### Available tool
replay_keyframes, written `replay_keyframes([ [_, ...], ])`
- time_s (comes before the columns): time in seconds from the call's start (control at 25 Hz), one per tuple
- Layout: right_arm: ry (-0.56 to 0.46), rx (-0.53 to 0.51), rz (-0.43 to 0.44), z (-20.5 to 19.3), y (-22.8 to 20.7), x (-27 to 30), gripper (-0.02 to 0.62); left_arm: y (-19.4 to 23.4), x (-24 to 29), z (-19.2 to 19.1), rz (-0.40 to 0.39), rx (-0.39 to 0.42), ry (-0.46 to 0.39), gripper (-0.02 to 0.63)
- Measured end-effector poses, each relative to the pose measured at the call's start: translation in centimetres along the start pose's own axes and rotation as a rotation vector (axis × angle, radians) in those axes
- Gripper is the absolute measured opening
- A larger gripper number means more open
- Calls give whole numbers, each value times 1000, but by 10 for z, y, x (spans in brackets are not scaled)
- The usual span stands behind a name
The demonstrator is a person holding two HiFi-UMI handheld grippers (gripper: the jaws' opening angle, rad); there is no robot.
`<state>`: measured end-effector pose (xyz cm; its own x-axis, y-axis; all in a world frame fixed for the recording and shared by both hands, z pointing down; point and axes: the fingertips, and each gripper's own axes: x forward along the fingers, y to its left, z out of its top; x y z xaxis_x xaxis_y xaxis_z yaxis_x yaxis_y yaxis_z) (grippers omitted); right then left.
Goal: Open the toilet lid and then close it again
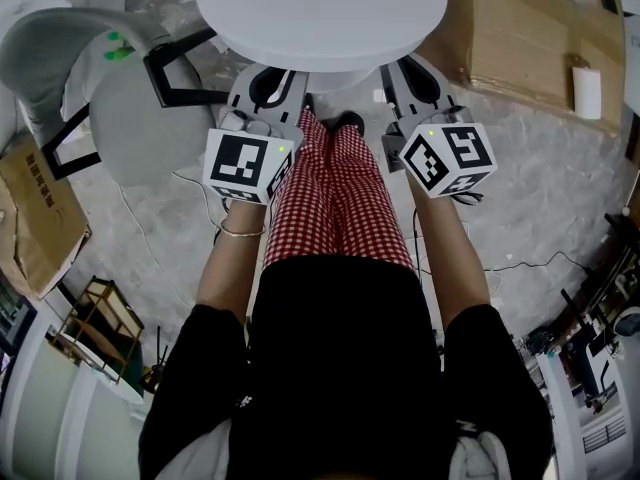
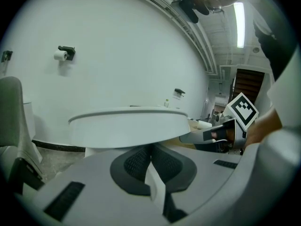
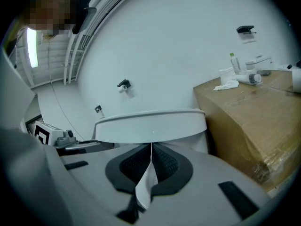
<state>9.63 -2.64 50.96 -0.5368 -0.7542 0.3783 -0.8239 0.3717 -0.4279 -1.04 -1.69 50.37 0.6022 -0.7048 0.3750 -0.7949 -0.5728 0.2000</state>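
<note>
**Mock bathroom inside a workshop-like test space**

A white toilet [image 1: 320,8] and a wall-mounted toilet-roll holder [image 2: 63,54] share the space with a bare concrete floor [image 1: 540,188], big cardboard boxes [image 1: 520,38], loose cables [image 1: 520,265] and a ceiling strip light [image 2: 239,25].

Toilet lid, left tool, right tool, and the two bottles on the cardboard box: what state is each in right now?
Toilet lid: down, closed.
Left tool: shut, empty, tips under the lid's front edge.
Right tool: shut, empty, tips under the lid's front edge.
Tall bottle: upright.
Clear bottle: lying on its side.
</note>
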Motion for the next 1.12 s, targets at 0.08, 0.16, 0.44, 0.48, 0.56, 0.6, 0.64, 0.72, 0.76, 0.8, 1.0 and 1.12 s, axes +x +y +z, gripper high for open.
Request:
replay_keyframes([
  [0.08,5,-1,0,-3,-1,0,21,1,0,-3,5,-3,3,3],
  [0.16,12,1,4,-7,-1,1,21,2,0,-7,10,-6,6,4],
  [0.44,38,3,4,-20,-5,0,21,0,-1,-18,21,-34,2,3],
  [0.48,42,2,5,-21,-5,0,21,0,-1,-19,22,-41,-1,3],
  [0.56,47,1,8,-25,-5,-1,21,0,-2,-22,26,-51,-4,3],
  [0.6,49,1,10,-26,-5,-1,21,1,-2,-24,30,-53,-2,3],
  [0.64,51,0,12,-27,-5,-1,21,1,-2,-25,33,-53,0,3],
  [0.72,54,-1,15,-29,-5,-1,21,1,-3,-27,38,-57,1,3],
  [0.76,56,-2,17,-30,-5,-2,21,1,-3,-28,40,-63,-2,3],
  [0.8,58,-3,19,-32,-5,-2,21,1,-3,-29,43,-68,-5,3],
  [1.0,66,2,19,-38,-5,-2,21,0,-3,-34,50,-71,-7,3],
  [1.12,56,29,13,-42,-6,-2,21,0,-2,-38,41,-70,-3,3],
])
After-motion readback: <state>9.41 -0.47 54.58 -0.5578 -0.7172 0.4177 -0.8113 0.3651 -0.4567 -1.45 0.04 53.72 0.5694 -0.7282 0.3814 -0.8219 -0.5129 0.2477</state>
